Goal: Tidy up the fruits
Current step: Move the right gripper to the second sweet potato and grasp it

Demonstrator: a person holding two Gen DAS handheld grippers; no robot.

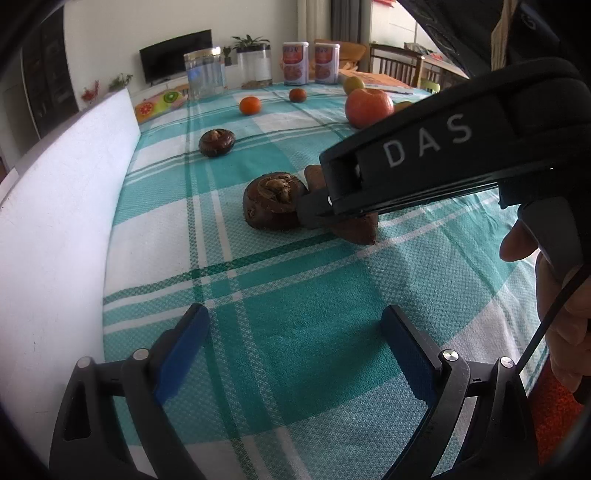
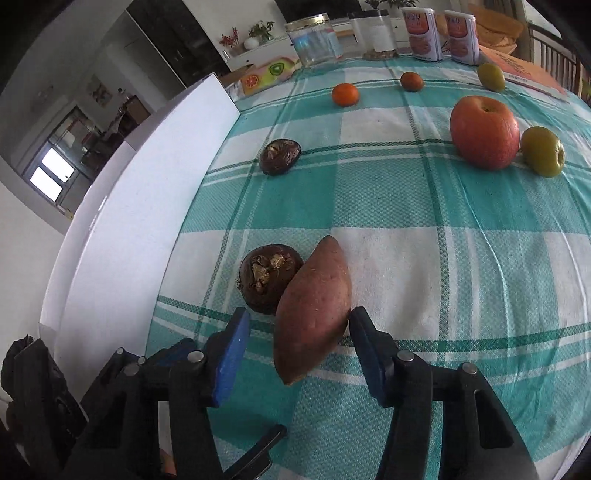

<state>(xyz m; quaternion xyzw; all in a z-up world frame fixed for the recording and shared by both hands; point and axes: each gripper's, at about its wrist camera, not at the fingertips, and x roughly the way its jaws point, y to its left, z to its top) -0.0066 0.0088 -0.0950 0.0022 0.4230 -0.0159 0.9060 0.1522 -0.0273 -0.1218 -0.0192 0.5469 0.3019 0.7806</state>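
Sweet potato (image 2: 314, 310): reddish-brown, spindle-shaped, tapered at both ends, lying on the checked teal-and-white cloth (image 2: 406, 206) near its left edge. The right gripper (image 2: 299, 332) straddles the lower half of it; its right finger (image 2: 364, 332) touches the skin, while a sliver of cloth shows between the left blue pad (image 2: 232, 358) and the tuber, so a firm grip cannot be confirmed. In the left wrist view the same gripper's black body, lettered "DAS", hides most of the sweet potato (image 1: 360, 230).

A dark brown water chestnut (image 2: 267, 278) with a ragged tan crown touches the tuber's upper left flank, just beyond the left pad. A second chestnut (image 2: 280, 156) lies farther back, well apart. To the right stand a red apple (image 2: 484, 132) and, beside it, a green fruit (image 2: 543, 155). At the far side: an orange (image 2: 345, 94), a darker round fruit (image 2: 411, 81), another green fruit (image 2: 491, 76), jars (image 2: 313, 38) and two tins (image 2: 441, 33). A white board (image 2: 122, 229) borders the cloth on the left.

The left gripper (image 1: 295, 350) hangs over bare cloth, jaws wide, holding nothing.
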